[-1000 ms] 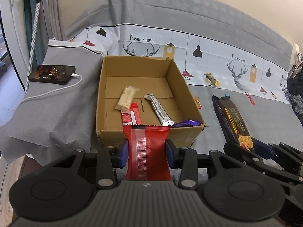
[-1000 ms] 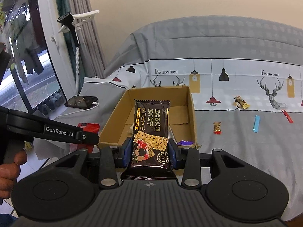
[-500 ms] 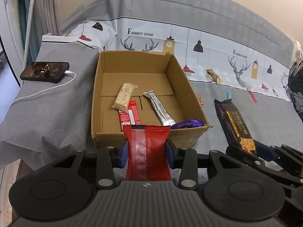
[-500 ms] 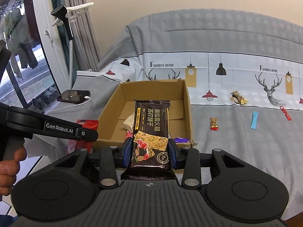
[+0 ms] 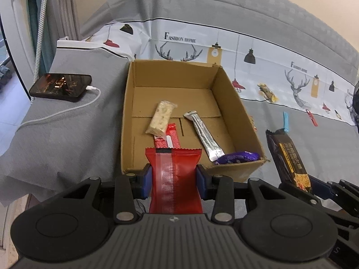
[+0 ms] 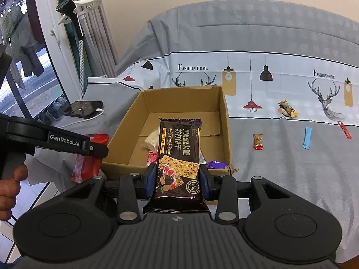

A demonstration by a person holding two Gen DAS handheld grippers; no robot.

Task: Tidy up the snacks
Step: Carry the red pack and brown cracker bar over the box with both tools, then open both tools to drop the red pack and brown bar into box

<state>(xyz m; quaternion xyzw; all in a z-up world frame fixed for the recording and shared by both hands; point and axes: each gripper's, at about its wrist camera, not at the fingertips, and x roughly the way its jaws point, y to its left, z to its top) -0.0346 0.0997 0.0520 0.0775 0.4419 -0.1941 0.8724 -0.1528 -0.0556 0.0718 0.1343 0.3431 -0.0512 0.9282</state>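
Observation:
An open cardboard box (image 5: 233,103) (image 6: 226,121) stands on the bed. Inside lie a pale bar (image 5: 160,117), a red stick (image 5: 168,136), a silver stick (image 5: 203,132) and a purple wrapper (image 5: 237,158). My left gripper (image 5: 174,177) is shut on a red snack packet (image 5: 174,179) just in front of the box's near wall; the packet (image 6: 87,159) also shows in the right wrist view. Over the near wall, slightly to the right, my right gripper (image 6: 178,179) is shut on a dark cracker packet (image 6: 179,154) (image 5: 288,157).
Loose snacks lie on the bedspread right of the box: a yellow-brown bar (image 6: 288,108), a small red-gold candy (image 6: 258,141), a blue stick (image 6: 307,137) and a red stick (image 6: 344,129). A phone (image 5: 60,87) on a white cable rests on grey cloth at left. A person's hand (image 6: 11,190) holds the left gripper.
Both grippers have come closer to the box, which now looms larger in both views. Each keeps its packet in the same grip.

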